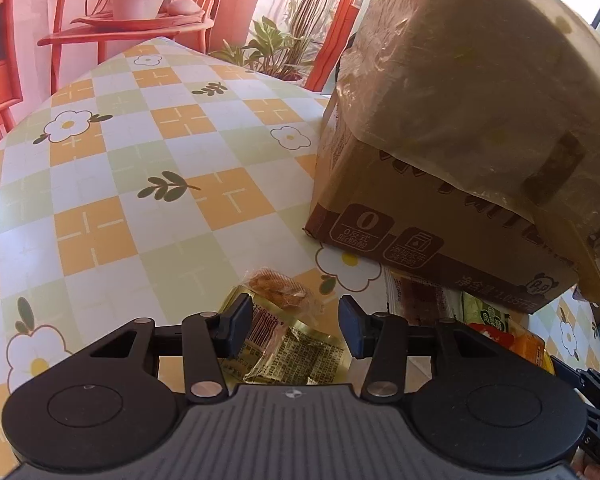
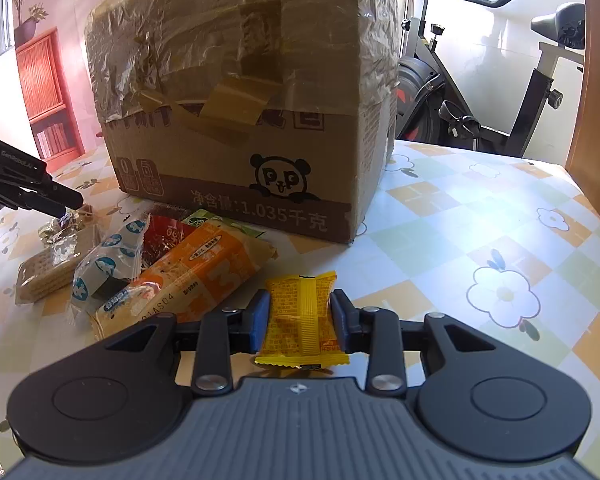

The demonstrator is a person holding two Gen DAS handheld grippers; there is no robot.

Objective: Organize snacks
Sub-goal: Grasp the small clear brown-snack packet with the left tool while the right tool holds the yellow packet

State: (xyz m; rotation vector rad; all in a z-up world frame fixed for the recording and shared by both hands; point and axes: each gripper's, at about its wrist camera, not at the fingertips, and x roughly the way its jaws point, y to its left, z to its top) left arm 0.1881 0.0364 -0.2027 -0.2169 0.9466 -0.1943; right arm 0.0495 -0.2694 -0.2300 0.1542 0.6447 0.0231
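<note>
Snacks [image 2: 156, 268] lie heaped on the checked tablecloth [image 2: 480, 216] before the taped cardboard box [image 2: 240, 92] | your right gripper [image 2: 300, 322] is clamped on a yellow packet [image 2: 302, 312] | your left gripper [image 1: 296, 326] — jaws apart — straddles a clear gold wrapper [image 1: 296, 354]

The cardboard box [image 2: 236, 100] carries a panda logo lettered "P P" on its front face. Beneath it, the brown band reads "净含量:1.035千克". At the lower left corner, a square badge shows "0". The orange snack pack [image 2: 204, 276] bears a large "3+" and the stamped code "01AS04". Print on the yellow packet [image 2: 302, 316] is too small to read.
</note>
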